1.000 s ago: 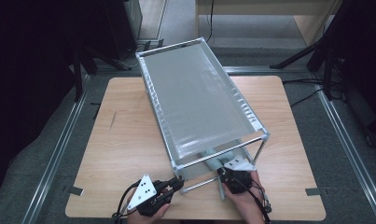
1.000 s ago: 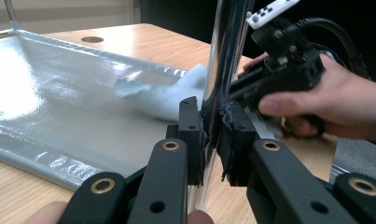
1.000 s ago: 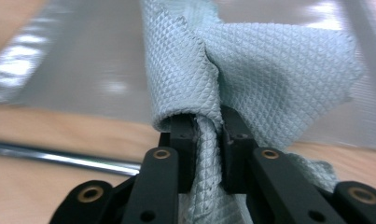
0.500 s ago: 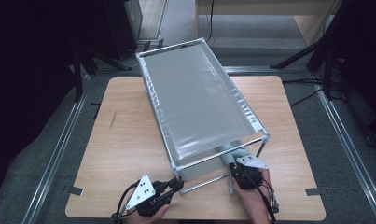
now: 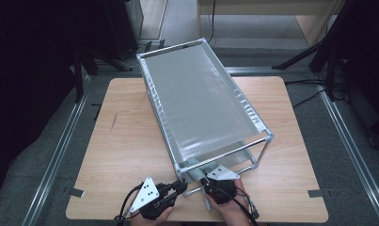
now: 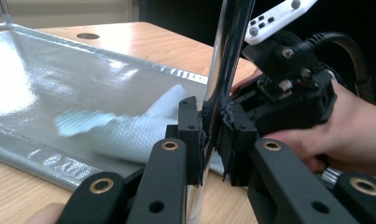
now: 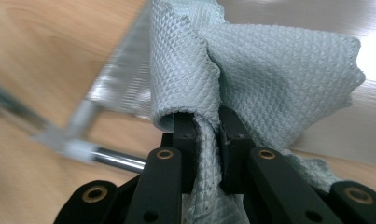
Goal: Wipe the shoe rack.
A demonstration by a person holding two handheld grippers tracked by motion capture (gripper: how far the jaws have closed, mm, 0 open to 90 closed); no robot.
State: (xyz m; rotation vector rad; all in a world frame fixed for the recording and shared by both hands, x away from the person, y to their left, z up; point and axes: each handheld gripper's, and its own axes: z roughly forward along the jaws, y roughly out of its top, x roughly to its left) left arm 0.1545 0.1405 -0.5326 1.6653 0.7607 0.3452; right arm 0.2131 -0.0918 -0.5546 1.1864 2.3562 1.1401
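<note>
**A:** At the lower centre of the high view, the left gripper (image 6: pixel 212 140) is clamped on the near post (image 6: pixel 225 70) of the metal rack (image 5: pixel 203 101); the right gripper (image 7: pixel 206 140) pinches a pale blue cloth (image 7: pixel 269 70) against the rack's silvery bottom liner (image 6: pixel 59 84).

**B:** Progress?

**A:** Wiping looks barely begun, with the cloth at the near end and the liner's far stretch untouched. The frame's bars crowd the reach; beyond lies bare table (image 5: pixel 126 122).

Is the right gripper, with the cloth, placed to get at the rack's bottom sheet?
Probably yes. The right gripper is shut on the cloth at the rack's open near end, and the cloth lies over the sheet; no bar blocks it.
</note>
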